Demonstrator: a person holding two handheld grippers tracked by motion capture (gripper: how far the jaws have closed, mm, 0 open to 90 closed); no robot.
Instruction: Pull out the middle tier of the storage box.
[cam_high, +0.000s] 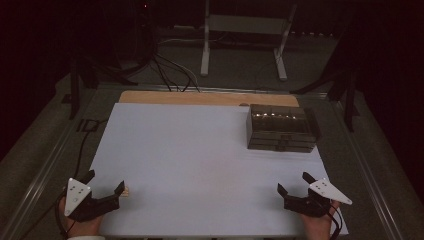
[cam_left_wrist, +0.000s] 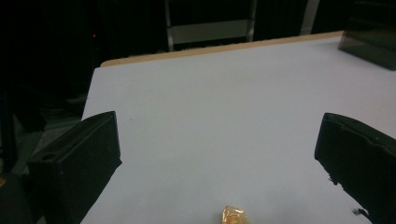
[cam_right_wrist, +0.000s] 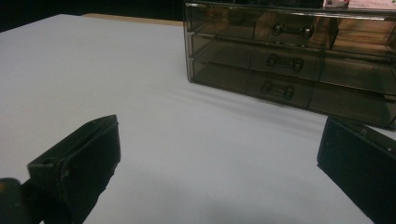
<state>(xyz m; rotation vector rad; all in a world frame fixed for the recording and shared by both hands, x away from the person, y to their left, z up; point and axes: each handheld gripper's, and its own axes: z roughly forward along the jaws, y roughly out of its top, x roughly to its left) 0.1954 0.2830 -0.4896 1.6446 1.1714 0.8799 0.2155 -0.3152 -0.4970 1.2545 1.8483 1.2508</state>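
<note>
A dark see-through drawer box (cam_high: 280, 127) stands at the back right of the white table sheet (cam_high: 200, 165); the right gripper view shows its stacked drawers (cam_right_wrist: 280, 60) with small handles, all closed. My left gripper (cam_high: 106, 183) rests open at the front left corner, and a small gold-wrapped candy (cam_left_wrist: 234, 216) lies on the sheet between its jaws, untouched; in the high view the candy (cam_high: 125, 190) peeks out by the right jaw. At the front right, my right gripper (cam_high: 295, 183) stands open with nothing between its jaws, pointing toward the box.
A wooden board edge (cam_high: 200, 97) shows behind the sheet. Beyond it the dark floor holds cables (cam_high: 170, 70) and a white metal stand (cam_high: 245, 30). Metal rails run along both sides of the table.
</note>
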